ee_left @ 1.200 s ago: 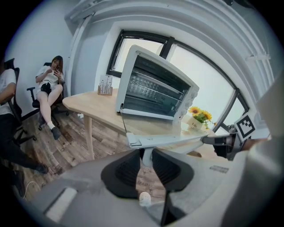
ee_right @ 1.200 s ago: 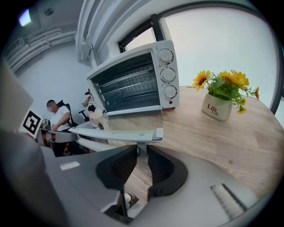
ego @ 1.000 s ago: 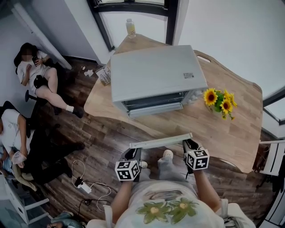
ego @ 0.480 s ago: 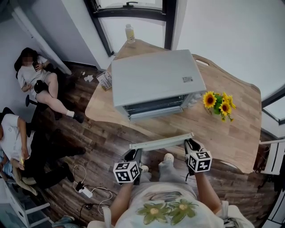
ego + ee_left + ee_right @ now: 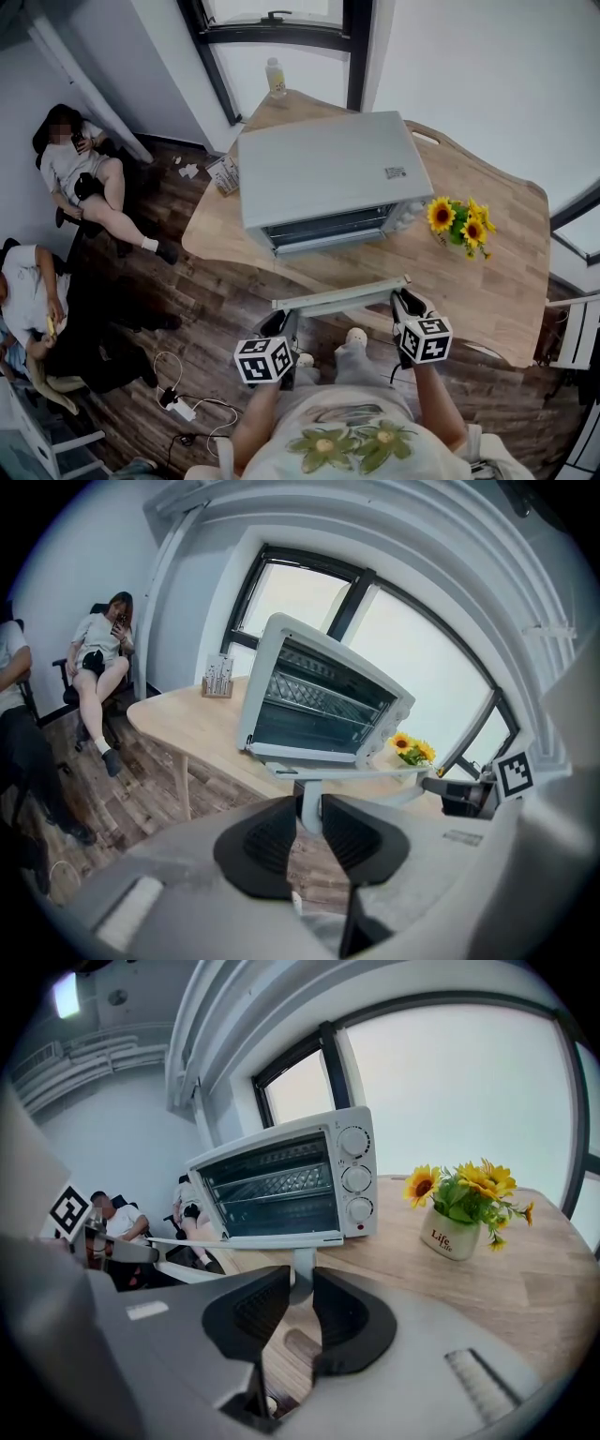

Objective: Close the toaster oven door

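A white toaster oven (image 5: pixel 328 178) stands on the wooden table (image 5: pixel 487 291), its front facing me. Its glass door (image 5: pixel 342 296) is swung down and sticks out past the table's edge, with the wire racks showing inside (image 5: pixel 319 700). My left gripper (image 5: pixel 286 324) is shut on the left post of the door handle (image 5: pixel 309 803). At the other end my right gripper (image 5: pixel 403 305) is shut on the right post of the door handle (image 5: pixel 300 1279). In the left gripper view the right gripper (image 5: pixel 459 794) shows at the handle's far end.
A pot of sunflowers (image 5: pixel 464 223) stands on the table right of the oven. A small bottle (image 5: pixel 276 77) is at the far table corner and a small box (image 5: pixel 223 173) left of the oven. Two seated people (image 5: pixel 80 178) and floor cables (image 5: pixel 178 394) are at the left.
Both grippers have risen a little with the door handle between their jaws, and the door's front edge has come up towards the oven.
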{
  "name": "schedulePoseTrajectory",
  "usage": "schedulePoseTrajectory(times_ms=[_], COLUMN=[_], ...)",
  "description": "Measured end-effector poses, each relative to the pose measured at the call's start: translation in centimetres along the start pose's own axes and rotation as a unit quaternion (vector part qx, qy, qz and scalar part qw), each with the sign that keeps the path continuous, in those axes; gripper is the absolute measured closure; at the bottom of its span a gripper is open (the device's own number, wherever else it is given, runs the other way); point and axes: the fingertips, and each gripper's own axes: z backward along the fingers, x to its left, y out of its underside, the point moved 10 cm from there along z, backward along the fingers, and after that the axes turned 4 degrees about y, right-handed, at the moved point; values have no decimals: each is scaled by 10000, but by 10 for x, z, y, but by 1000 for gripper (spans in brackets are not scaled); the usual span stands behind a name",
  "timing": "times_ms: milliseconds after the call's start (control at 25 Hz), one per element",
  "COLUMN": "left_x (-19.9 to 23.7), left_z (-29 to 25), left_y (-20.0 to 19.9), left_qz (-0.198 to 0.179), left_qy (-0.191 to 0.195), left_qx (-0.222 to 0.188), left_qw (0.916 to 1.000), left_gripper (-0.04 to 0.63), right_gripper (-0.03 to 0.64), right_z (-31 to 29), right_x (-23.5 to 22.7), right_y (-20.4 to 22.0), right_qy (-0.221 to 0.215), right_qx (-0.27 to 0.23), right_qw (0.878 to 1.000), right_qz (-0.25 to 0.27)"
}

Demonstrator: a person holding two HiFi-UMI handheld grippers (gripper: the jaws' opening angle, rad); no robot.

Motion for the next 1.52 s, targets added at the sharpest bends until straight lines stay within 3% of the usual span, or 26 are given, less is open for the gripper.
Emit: schedulePoseTrajectory(times_ms=[1280, 1520], left_x=[-9, -14], left_z=[9, 9], left_y=[-45, -52], left_qz=[-107, -270], left_qy=[13, -127], left_qx=[-343, -231], left_qw=[9994, 9993], left_gripper=[497, 495], right_gripper=[537, 537], right_z=[4, 5], right_x=[7, 7], right_y=[-45, -50], right_qy=[40, 44], right_qx=[-419, -403], right_qw=[9991, 9992], right_qz=[-24, 4])
